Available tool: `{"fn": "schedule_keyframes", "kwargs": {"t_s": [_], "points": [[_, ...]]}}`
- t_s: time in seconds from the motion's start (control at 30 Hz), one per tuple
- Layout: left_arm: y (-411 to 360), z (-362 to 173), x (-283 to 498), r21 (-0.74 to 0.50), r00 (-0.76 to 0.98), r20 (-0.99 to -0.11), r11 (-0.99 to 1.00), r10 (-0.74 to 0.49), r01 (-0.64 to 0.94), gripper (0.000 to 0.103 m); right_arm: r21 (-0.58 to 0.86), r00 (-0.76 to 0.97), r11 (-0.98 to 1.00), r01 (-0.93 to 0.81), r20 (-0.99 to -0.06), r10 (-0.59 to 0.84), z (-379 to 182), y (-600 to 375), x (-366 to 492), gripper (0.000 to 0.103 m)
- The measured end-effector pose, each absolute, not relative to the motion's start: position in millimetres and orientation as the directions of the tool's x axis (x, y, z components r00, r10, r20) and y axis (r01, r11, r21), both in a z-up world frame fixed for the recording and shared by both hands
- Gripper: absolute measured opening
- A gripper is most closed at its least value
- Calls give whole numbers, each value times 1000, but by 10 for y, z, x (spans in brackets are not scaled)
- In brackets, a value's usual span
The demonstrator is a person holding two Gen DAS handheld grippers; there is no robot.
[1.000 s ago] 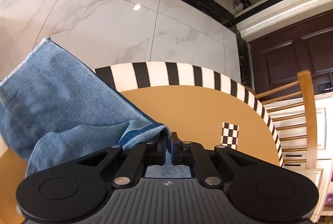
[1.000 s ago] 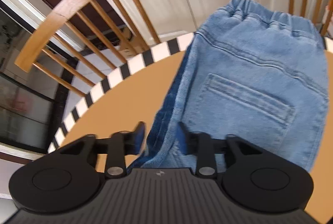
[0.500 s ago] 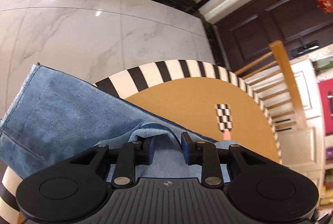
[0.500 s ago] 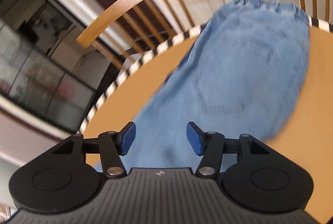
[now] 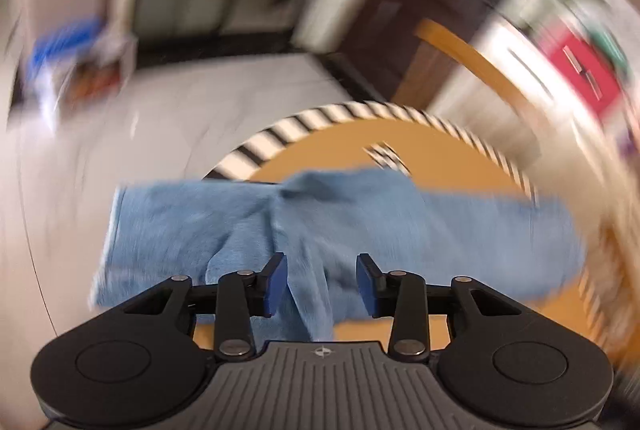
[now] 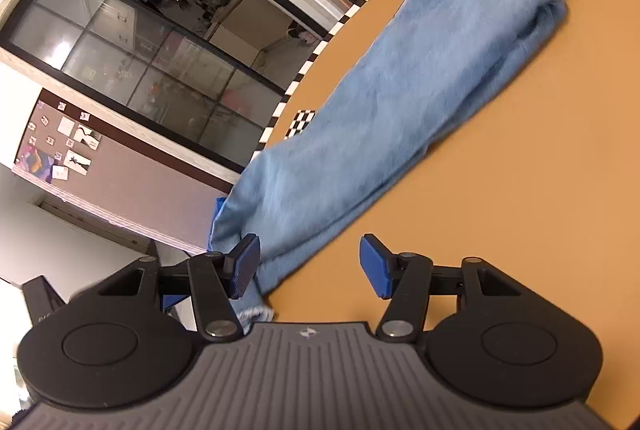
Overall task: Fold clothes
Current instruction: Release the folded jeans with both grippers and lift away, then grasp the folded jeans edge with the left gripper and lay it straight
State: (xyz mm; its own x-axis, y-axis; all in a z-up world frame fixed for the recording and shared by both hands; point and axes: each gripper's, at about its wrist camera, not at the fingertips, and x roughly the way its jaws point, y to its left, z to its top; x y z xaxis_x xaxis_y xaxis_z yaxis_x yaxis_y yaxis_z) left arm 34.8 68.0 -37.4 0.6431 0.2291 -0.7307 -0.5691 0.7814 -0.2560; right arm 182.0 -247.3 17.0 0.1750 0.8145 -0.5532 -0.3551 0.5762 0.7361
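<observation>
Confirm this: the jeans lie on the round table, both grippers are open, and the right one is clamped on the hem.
Not clamped. The right wrist view shows the right gripper open, with the jeans hem beside its left finger, ungripped. The rest holds: jeans on the round table, left gripper open.

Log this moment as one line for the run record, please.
left tool: open, above jeans | right tool: open, holding nothing | jeans: lengthwise on table, leg end over edge | left view blurred

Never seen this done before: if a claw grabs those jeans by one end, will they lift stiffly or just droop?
Likely droop: the jeans lie limp and creased on the table. One end already hangs over the edge, so they may slide. Probably heavy for cloth.
</observation>
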Motion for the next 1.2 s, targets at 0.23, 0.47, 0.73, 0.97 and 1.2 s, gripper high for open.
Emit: {"fn": "schedule_keyframes", "kwargs": {"t_s": [0.23, 0.47, 0.73, 0.97, 1.2], "points": [[637, -791, 482, -97, 594, -774, 887, 217, -451, 32, 701, 285, 621, -350, -552, 784, 126, -1973, 1451, 58], [1053, -848, 311, -182, 562, -825, 913, 60, -366, 0, 730, 256, 635, -252, -583, 771, -148, -1396, 1185, 58], [1416, -639, 227, -334, 595, -800, 878, -74, -341, 11, 653, 238, 668, -358, -627, 741, -267, -1172, 1141, 63], [1330, -646, 350, -404, 589, -795, 851, -146, -334, 49, 606, 151, 620, -499, -644, 750, -395, -987, 1098, 49], [1287, -797, 490, -402, 543, -825, 839, -158, -366, 54, 592, 113, 589, -551, -645, 755, -521, -933, 1049, 5]]}}
